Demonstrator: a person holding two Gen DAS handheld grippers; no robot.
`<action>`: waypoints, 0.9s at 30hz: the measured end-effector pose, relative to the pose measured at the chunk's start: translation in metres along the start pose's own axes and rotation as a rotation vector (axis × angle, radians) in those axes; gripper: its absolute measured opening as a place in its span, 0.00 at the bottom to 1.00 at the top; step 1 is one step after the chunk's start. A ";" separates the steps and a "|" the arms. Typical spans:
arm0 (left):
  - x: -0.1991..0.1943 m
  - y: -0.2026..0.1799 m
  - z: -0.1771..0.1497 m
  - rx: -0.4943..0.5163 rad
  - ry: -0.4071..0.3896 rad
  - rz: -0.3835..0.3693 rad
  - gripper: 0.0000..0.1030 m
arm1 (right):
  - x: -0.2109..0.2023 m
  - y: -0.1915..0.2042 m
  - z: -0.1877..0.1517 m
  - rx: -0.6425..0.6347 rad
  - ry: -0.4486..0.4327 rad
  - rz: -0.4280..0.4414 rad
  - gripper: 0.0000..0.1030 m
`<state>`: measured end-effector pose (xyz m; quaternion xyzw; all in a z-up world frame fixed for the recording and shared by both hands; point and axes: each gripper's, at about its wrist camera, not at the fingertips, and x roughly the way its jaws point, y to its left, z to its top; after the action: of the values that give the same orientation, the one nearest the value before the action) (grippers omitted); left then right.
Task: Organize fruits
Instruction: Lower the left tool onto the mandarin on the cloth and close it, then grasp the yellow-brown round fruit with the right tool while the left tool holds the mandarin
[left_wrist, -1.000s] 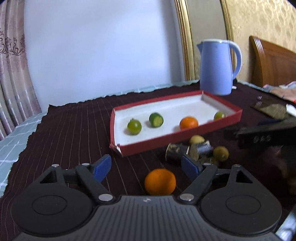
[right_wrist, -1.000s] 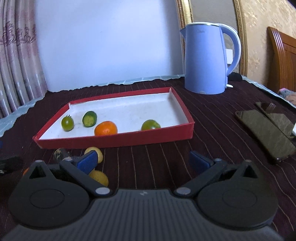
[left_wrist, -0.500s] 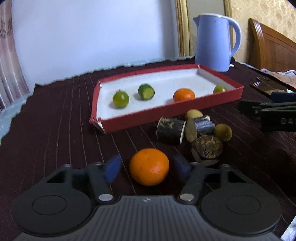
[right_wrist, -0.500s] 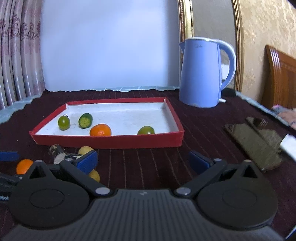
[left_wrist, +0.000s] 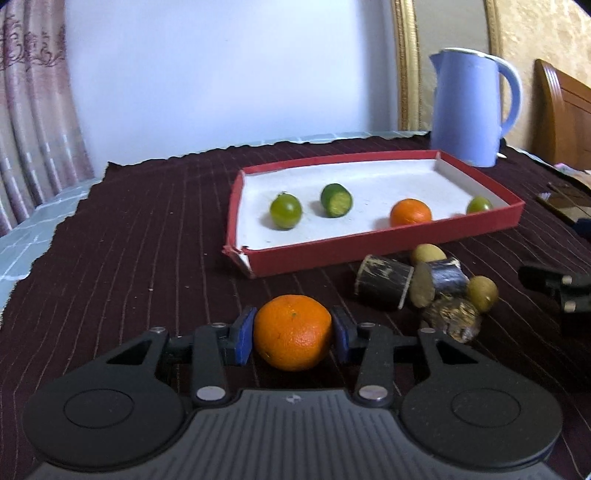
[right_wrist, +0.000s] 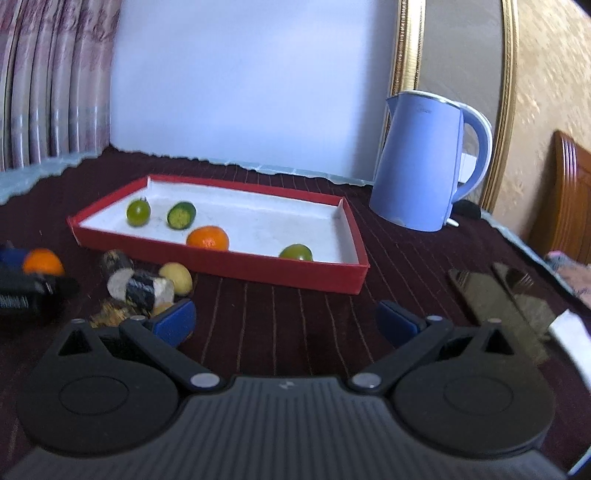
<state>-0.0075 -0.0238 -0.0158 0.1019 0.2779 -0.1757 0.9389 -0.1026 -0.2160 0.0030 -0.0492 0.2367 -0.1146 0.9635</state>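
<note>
My left gripper (left_wrist: 292, 334) is shut on an orange tangerine (left_wrist: 292, 331), its blue pads pressed on both sides, just above the dark cloth. The red tray (left_wrist: 384, 242) with a white floor holds a green tomato (left_wrist: 285, 211), a cut green fruit (left_wrist: 336, 200), a second tangerine (left_wrist: 410, 212) and a small green fruit (left_wrist: 479, 205). In front of the tray lie dark sugarcane pieces (left_wrist: 384, 280) and small yellow fruits (left_wrist: 428, 254). My right gripper (right_wrist: 286, 325) is open and empty over bare cloth, right of that pile (right_wrist: 144, 286).
A blue kettle (right_wrist: 424, 181) stands behind the tray's right end. Two dark phones (right_wrist: 498, 302) lie at the right. The left gripper with the tangerine (right_wrist: 42, 262) shows at the far left of the right wrist view. The cloth (left_wrist: 129, 240) ends at the left over a tiled surface.
My left gripper has closed its pads on the tangerine, which was lying free between open fingers a second ago. My right gripper has swung its view to the right and stayed open.
</note>
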 end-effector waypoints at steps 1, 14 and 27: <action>0.000 0.000 0.000 0.001 0.000 0.003 0.41 | 0.001 0.002 0.000 -0.018 0.006 -0.001 1.00; -0.001 0.002 -0.002 0.002 -0.005 0.013 0.41 | 0.019 0.047 0.001 -0.238 0.051 0.087 0.89; 0.000 0.000 -0.002 0.003 0.002 0.015 0.41 | 0.030 0.039 0.005 -0.134 0.094 0.302 0.24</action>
<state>-0.0080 -0.0229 -0.0177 0.1058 0.2779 -0.1689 0.9397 -0.0673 -0.1857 -0.0117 -0.0716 0.2932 0.0453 0.9523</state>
